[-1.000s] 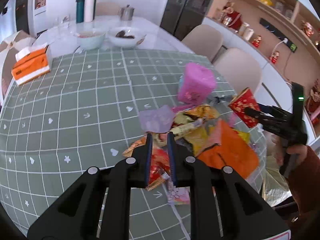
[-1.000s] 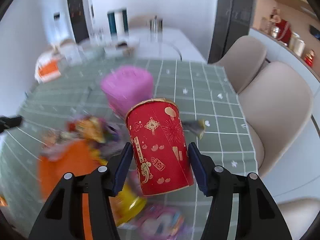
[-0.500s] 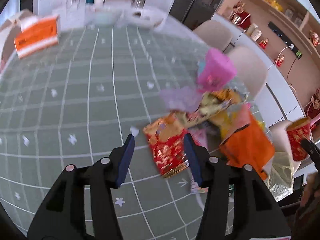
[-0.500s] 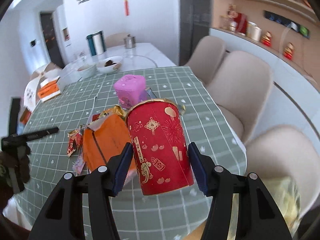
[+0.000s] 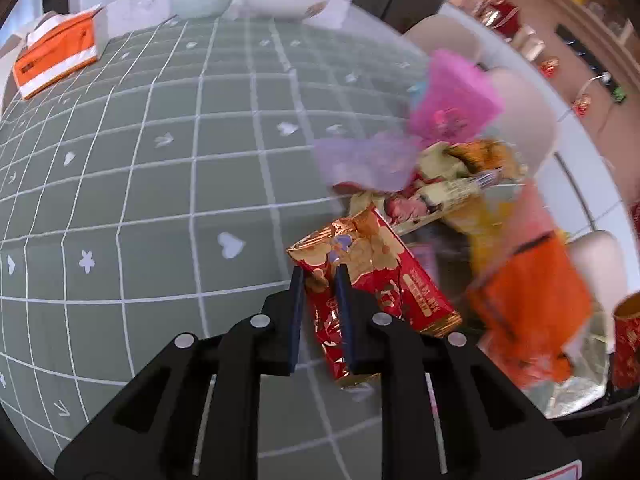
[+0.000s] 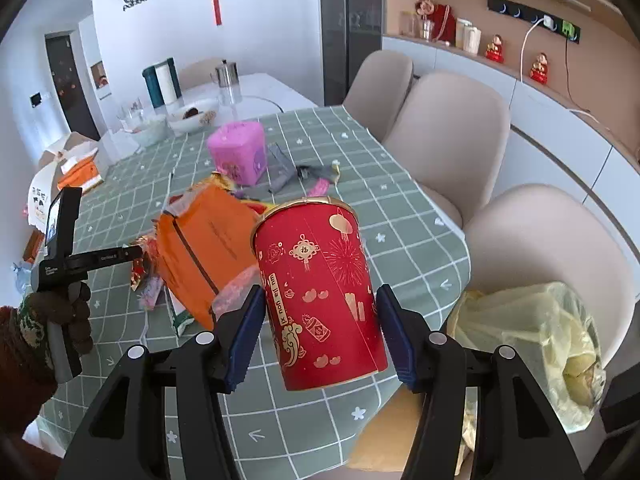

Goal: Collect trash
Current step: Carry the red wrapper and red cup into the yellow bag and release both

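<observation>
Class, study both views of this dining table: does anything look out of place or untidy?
Yes. Litter is heaped near the table's edge: a crumpled red snack wrapper, a torn orange packet, a pink box and grey scraps strewn over the green checked tablecloth.

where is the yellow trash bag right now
In the right wrist view, the yellow trash bag sits low on the right, off the table's edge in front of a beige chair, just right of the held red cylinder.
</observation>
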Demonstrator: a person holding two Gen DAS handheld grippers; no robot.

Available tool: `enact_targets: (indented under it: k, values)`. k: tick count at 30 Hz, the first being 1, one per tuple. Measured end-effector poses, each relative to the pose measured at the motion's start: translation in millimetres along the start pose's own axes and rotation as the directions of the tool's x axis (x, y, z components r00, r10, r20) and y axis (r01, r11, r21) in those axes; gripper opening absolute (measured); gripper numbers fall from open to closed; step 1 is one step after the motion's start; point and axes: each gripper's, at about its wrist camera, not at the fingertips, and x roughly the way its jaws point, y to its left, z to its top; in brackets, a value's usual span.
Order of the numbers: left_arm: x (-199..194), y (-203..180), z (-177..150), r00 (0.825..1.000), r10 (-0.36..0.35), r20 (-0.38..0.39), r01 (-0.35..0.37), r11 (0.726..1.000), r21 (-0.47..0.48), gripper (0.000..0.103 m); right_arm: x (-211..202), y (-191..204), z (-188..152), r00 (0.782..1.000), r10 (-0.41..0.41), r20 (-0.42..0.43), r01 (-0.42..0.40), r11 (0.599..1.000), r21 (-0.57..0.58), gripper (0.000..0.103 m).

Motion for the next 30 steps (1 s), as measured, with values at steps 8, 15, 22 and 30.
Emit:
enact_targets:
  k: [8, 15, 22, 30]
  values:
    - [-90, -39, 26, 0.980, -0.078, 0.185, 0.065, 0.995, 0.073, 0.015, -33, -21, 18, 0.993, 0.032, 0.110, -0.028, 0.999, -0.039, 0.054]
    - [-143, -135, 45, 0.942, -0.187, 0.278, 0.121, 0.964, 0.236, 0.015, -58, -73, 23, 0.983, 0.002, 0.186, -0.006, 1.000, 0.019, 0.054]
    - [-126, -267, 20, 0.929, -0.333, 0.164, 0.235, 0.870, 0.434, 0.015, -90, -162, 2, 0.970, -0.113, 0.214, 0.089, 0.989, 0.118, 0.054]
    - [-63, -414, -44, 0.911, -0.407, -0.070, 0.371, 0.733, 0.570, 0.015, -133, -267, -44, 0.942, -0.267, 0.204, 0.220, 0.949, 0.225, 0.054]
